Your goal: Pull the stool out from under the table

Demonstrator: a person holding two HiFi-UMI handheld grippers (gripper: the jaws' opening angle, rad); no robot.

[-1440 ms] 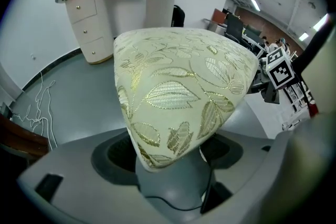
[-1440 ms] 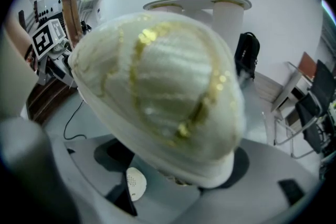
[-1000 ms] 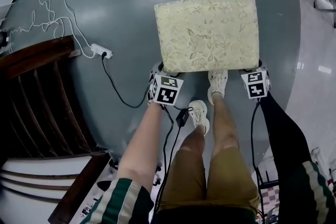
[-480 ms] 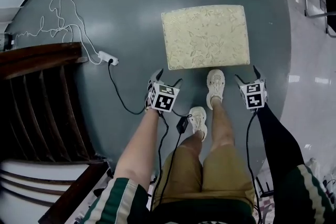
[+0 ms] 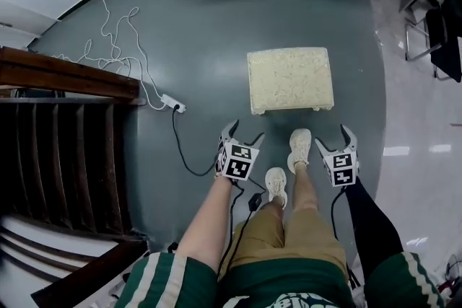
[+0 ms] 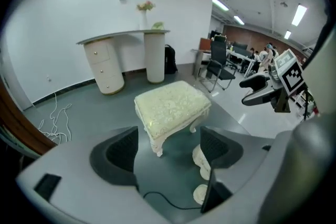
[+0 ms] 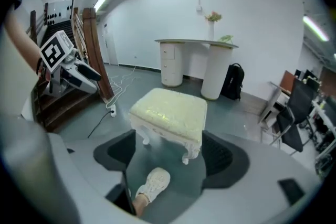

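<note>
The stool (image 5: 290, 79), with a cream floral cushion and white curved legs, stands on the grey floor away from the white console table (image 6: 123, 36). My left gripper (image 5: 243, 132) hangs open in the air short of the stool's near left corner, with nothing between its fingers. My right gripper (image 5: 332, 136) is level with it near the right corner, also apart from the stool; its jaws have just been opening and hold nothing. The left gripper view frames the stool (image 6: 170, 105) between open jaws (image 6: 168, 149). In the right gripper view the stool (image 7: 169, 110) also lies beyond open jaws (image 7: 170, 157).
Two shoes (image 5: 299, 144) (image 5: 276, 184) of the person stand just behind the stool. A power strip (image 5: 173, 104) with white and black cables lies to the left. Dark wooden furniture (image 5: 65, 126) fills the left side. Office chairs (image 5: 433, 18) stand at the far right.
Both grippers have lifted up and back from the stool's near corners. The head view has risen too, so the stool looks smaller and the table's pedestals have come into sight.
</note>
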